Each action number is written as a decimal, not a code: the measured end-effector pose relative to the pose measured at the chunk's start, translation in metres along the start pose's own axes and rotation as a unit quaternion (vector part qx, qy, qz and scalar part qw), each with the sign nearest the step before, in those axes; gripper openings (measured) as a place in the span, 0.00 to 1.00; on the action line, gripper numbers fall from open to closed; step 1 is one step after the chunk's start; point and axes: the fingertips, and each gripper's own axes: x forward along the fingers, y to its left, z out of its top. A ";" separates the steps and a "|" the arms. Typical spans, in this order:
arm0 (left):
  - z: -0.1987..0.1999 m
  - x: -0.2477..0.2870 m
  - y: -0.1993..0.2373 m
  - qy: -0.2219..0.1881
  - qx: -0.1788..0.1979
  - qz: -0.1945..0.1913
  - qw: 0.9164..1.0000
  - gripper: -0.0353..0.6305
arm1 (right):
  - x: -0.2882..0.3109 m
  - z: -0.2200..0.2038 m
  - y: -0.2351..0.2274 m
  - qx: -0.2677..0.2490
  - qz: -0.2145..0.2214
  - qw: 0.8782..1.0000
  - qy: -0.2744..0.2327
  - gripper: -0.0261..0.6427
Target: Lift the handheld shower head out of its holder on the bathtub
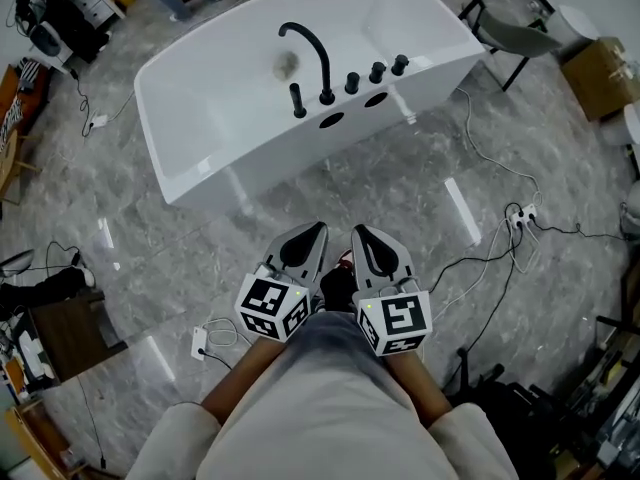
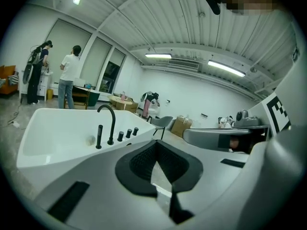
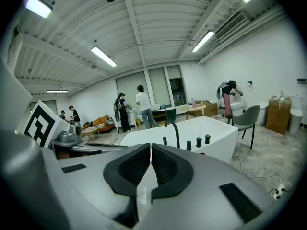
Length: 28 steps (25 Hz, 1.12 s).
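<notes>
The white bathtub [image 1: 200, 118] stands on the floor ahead of me. On its near rim the black handheld shower head [image 1: 297, 100] stands upright in its holder, left of the arched black faucet [image 1: 312, 53] and three knobs [image 1: 376, 72]. My left gripper [image 1: 319, 229] and right gripper [image 1: 357, 231] hang side by side close to my body, well short of the tub, both shut with nothing in them. The left gripper view shows its shut tips [image 2: 156, 150] and the shower head [image 2: 99, 136] far off. In the right gripper view the tips [image 3: 151, 150] meet below the shower head [image 3: 164, 141].
Cables trail over the grey floor to a power strip [image 1: 522, 215] on the right and another [image 1: 200, 343] near my left. A grey chair [image 1: 510, 38] and a cardboard box [image 1: 600, 73] stand beyond the tub's right end. People [image 2: 71, 75] stand far behind.
</notes>
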 end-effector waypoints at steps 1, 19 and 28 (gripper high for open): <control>0.004 0.007 0.002 0.000 0.003 0.000 1.000 0.06 | 0.006 0.005 -0.005 0.000 0.003 1.000 -0.004 0.07; 0.024 0.063 0.028 -0.001 0.005 0.013 1.000 0.06 | 0.060 0.016 -0.041 0.031 0.029 0.999 0.008 0.07; 0.050 0.107 0.057 -0.011 0.022 -0.023 0.999 0.06 | 0.106 0.042 -0.067 0.015 0.013 1.000 0.013 0.07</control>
